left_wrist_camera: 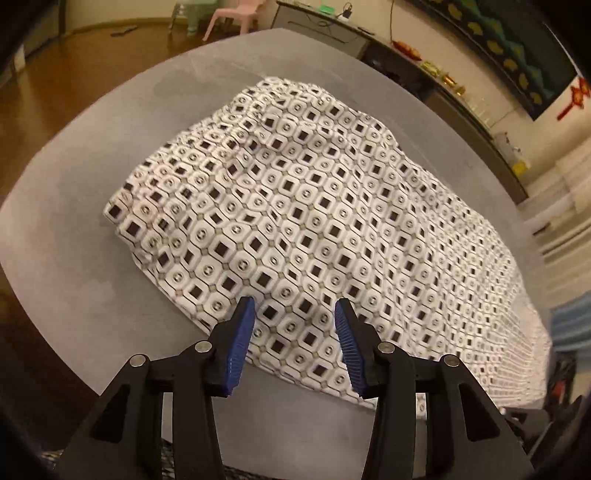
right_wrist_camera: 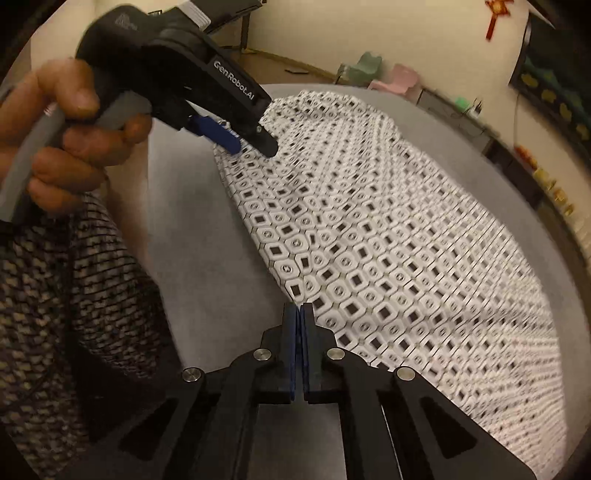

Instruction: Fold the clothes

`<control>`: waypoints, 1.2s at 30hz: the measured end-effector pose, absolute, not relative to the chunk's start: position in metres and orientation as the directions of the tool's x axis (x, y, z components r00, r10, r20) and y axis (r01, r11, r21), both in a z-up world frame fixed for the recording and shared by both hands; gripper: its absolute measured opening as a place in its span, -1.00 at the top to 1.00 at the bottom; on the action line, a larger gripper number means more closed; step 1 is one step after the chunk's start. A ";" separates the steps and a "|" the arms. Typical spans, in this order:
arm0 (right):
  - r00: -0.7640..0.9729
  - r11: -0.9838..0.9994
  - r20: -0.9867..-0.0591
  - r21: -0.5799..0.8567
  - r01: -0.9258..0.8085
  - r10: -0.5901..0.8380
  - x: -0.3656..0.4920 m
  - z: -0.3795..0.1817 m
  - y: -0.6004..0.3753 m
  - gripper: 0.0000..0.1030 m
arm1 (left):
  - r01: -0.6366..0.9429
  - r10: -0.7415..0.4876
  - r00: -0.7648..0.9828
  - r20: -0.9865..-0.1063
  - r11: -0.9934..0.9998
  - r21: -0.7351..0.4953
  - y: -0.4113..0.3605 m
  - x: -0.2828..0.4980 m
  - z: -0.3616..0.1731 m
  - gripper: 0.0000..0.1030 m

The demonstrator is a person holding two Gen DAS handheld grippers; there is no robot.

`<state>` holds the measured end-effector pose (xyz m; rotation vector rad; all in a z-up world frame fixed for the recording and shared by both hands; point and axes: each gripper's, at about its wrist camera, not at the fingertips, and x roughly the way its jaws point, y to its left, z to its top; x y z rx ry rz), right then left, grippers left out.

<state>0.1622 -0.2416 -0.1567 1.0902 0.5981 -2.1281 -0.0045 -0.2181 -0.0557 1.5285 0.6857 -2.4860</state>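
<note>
A white garment with a pattern of dark squares and rings [left_wrist_camera: 306, 229] lies spread on a grey table [left_wrist_camera: 74, 280]; it also shows in the right wrist view [right_wrist_camera: 388, 240]. My left gripper [left_wrist_camera: 295, 310] is open, its blue pads [left_wrist_camera: 242, 339] hovering over the garment's near edge. In the right wrist view the left gripper [right_wrist_camera: 251, 146] hangs over the garment's far corner, held by a hand. My right gripper [right_wrist_camera: 299, 310] is shut, its tips at the garment's near edge; whether cloth is pinched is unclear.
The person's patterned sleeve [right_wrist_camera: 74, 288] fills the left of the right wrist view. Beyond the table are a wood floor [left_wrist_camera: 55, 85], a pink chair [left_wrist_camera: 236, 18], a green chair [right_wrist_camera: 365, 66] and a long dark cabinet [left_wrist_camera: 443, 92] along the wall.
</note>
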 end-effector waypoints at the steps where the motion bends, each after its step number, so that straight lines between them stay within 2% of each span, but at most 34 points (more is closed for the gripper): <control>1: -0.398 -0.678 -0.836 -0.044 0.734 -0.377 0.161 -0.153 -0.233 0.78 | 0.363 0.097 -0.475 -0.875 -0.884 -0.295 -0.220 -0.005 -0.056 0.08; 2: -0.397 -0.704 -0.828 -0.003 0.710 -0.396 0.158 -0.142 -0.211 0.70 | 0.376 0.080 -0.477 -0.875 -0.881 -0.286 -0.222 -0.005 -0.055 0.08; 4: -0.402 -0.755 -0.810 0.073 0.652 -0.426 0.151 -0.121 -0.164 0.43 | 0.392 0.060 -0.501 -0.863 -0.873 -0.289 -0.225 -0.003 -0.046 0.08; 8: -0.519 -0.943 -0.827 0.038 0.330 -0.215 0.131 -0.100 -0.015 0.40 | 0.301 -0.007 -0.524 -0.851 -0.937 -0.178 -0.211 -0.033 -0.022 0.08; 10: -0.532 -0.997 -0.847 -0.031 0.071 -0.011 0.124 -0.100 0.080 0.40 | 0.260 -0.025 -0.492 -0.870 -0.958 -0.119 -0.205 -0.060 -0.021 0.08; 12: -0.491 -0.983 -0.857 -0.091 -0.158 0.158 0.128 -0.101 0.168 0.40 | 0.244 -0.060 -0.438 -0.897 -0.968 -0.055 -0.204 -0.090 -0.030 0.08; 14: -0.431 -0.947 -0.867 -0.130 -0.293 0.252 0.135 -0.106 0.227 0.40 | 0.235 -0.109 -0.384 -0.917 -0.972 0.017 -0.205 -0.117 -0.043 0.08; 15: -0.389 -0.930 -0.881 -0.131 -0.344 0.268 0.137 -0.113 0.252 0.41 | 0.234 -0.158 -0.352 -0.922 -0.969 0.077 -0.207 -0.131 -0.052 0.00; 19: -0.393 -0.923 -0.899 -0.030 -0.383 0.193 0.132 -0.126 0.295 0.43 | 0.291 -0.208 -0.346 -0.915 -0.951 0.106 -0.230 -0.164 -0.056 -0.02; 22: -0.446 -0.944 -0.871 -0.056 -0.325 0.206 0.109 -0.126 0.294 0.47 | 0.349 -0.226 -0.344 -0.911 -0.932 0.100 -0.249 -0.183 -0.058 -0.02; 26: -0.478 -0.966 -0.861 -0.052 -0.252 0.171 0.089 -0.124 0.275 0.47 | 0.409 -0.296 -0.315 -0.902 -0.900 0.152 -0.256 -0.200 -0.060 0.00; 28: -0.465 -0.968 -0.871 -0.043 -0.248 0.157 0.098 -0.121 0.270 0.46 | 0.414 -0.316 -0.294 -0.902 -0.893 0.177 -0.254 -0.200 -0.058 0.10; 32: -0.515 -0.955 -0.848 0.039 -0.293 0.123 0.148 -0.104 0.273 0.39 | 0.344 -0.308 -0.418 -0.854 -0.924 0.165 -0.214 -0.192 -0.018 0.12; 34: -0.548 -0.949 -0.823 0.035 -0.315 0.151 0.166 -0.097 0.270 0.39 | 0.247 -0.244 -0.488 -0.838 -0.959 0.136 -0.173 -0.182 -0.003 0.11; 36: -0.567 -0.963 -0.811 0.016 -0.271 0.146 0.174 -0.096 0.254 0.39 | 0.103 -0.120 -0.506 -0.854 -0.992 0.078 -0.118 -0.172 -0.001 0.10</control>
